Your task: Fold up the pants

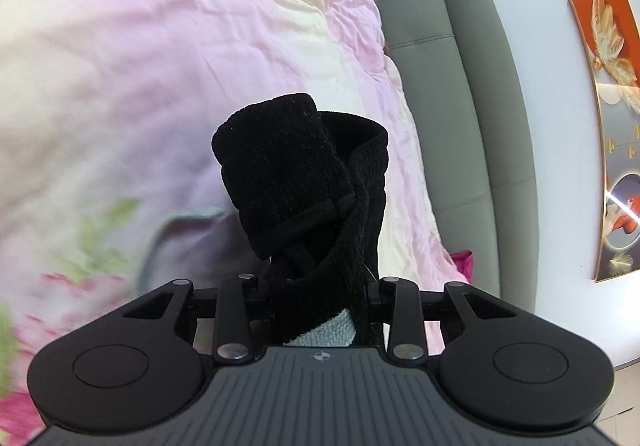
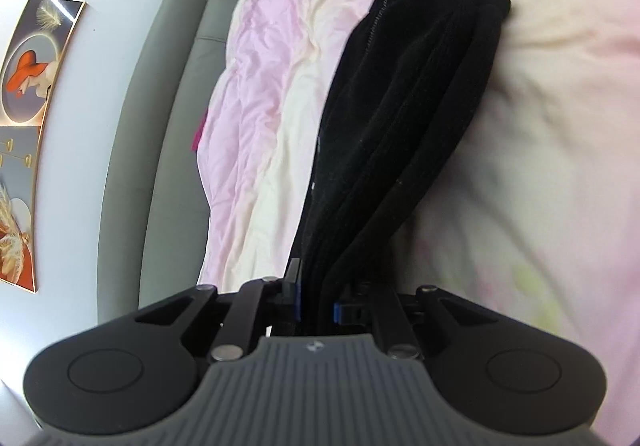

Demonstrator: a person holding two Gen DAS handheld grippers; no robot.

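Note:
The black knit pants (image 1: 292, 181) are bunched in folded layers and hang above the pink and cream bedspread (image 1: 160, 65). My left gripper (image 1: 320, 298) is shut on the pants, with a drawstring and a grey inner patch showing between its jaws. In the right wrist view the pants (image 2: 400, 117) stretch away in several stacked layers over the bedspread (image 2: 540, 125). My right gripper (image 2: 316, 306) is shut on the near end of these layers. The fingertips of both grippers are hidden by the fabric.
A grey padded headboard (image 1: 460, 105) runs along the bed's edge, also in the right wrist view (image 2: 168, 105). A framed picture (image 1: 616, 133) hangs on the white wall. A floral print (image 1: 80, 266) marks the near bedspread. A magenta item (image 1: 462, 262) lies by the headboard.

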